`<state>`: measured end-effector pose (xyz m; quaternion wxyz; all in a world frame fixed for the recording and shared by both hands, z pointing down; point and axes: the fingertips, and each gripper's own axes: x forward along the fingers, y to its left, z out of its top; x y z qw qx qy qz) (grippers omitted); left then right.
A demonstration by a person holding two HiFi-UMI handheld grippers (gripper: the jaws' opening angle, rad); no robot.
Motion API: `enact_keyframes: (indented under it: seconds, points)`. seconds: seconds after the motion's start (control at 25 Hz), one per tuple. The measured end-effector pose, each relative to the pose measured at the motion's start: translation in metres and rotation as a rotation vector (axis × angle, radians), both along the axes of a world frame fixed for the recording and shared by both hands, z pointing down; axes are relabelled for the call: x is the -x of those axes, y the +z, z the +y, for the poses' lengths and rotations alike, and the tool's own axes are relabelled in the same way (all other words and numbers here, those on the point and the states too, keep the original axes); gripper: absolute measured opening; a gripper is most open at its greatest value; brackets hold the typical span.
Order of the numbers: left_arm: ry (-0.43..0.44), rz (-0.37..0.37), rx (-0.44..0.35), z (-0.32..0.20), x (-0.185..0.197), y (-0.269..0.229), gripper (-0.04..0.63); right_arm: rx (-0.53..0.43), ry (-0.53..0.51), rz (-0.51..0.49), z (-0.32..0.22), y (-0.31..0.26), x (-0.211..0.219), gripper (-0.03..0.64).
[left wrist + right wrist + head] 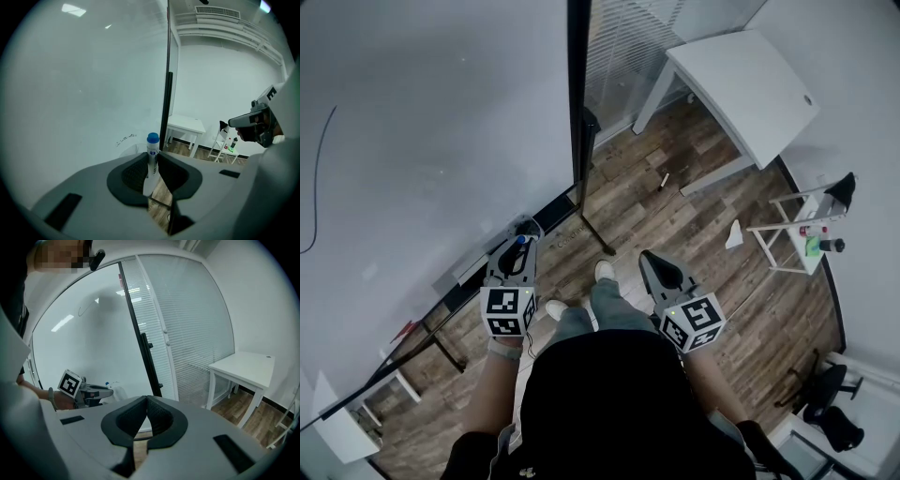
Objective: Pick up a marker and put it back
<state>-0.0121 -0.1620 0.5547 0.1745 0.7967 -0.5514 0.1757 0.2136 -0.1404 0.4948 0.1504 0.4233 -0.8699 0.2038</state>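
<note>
A white marker with a blue cap (152,154) stands upright between the pads of my left gripper (153,168), which is shut on its barrel. In the head view the left gripper (522,246) is close to the bottom edge of the whiteboard (412,141), and the marker's blue cap (521,240) shows at its tip. My right gripper (147,401) is shut, its pads meeting with nothing between them. It hangs over the wooden floor in the head view (649,258), to the right of the left gripper and apart from the board.
A black pole (578,112) borders the whiteboard's right edge, with blinds behind it. A white table (750,84) stands at the back right. A small white rack (811,234) with bottles is at the right wall. My feet (605,272) are on the floor between the grippers.
</note>
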Motion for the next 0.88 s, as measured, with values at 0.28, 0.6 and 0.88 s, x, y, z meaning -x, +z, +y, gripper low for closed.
enact_keyframes:
  seconds: [0.28,0.6,0.88]
  points:
    - [-0.012,-0.006,-0.004,-0.003,0.004,0.001,0.094,-0.001,-0.006,0.003,0.0,-0.001,0.003,0.028]
    - [-0.062,-0.016,-0.009,-0.001,0.02,-0.004,0.132,-0.009,-0.032,-0.003,-0.003,-0.003,0.013,0.028]
    - [-0.129,-0.013,-0.035,0.012,0.04,-0.018,0.141,-0.024,-0.109,-0.014,-0.006,-0.009,0.036,0.029]
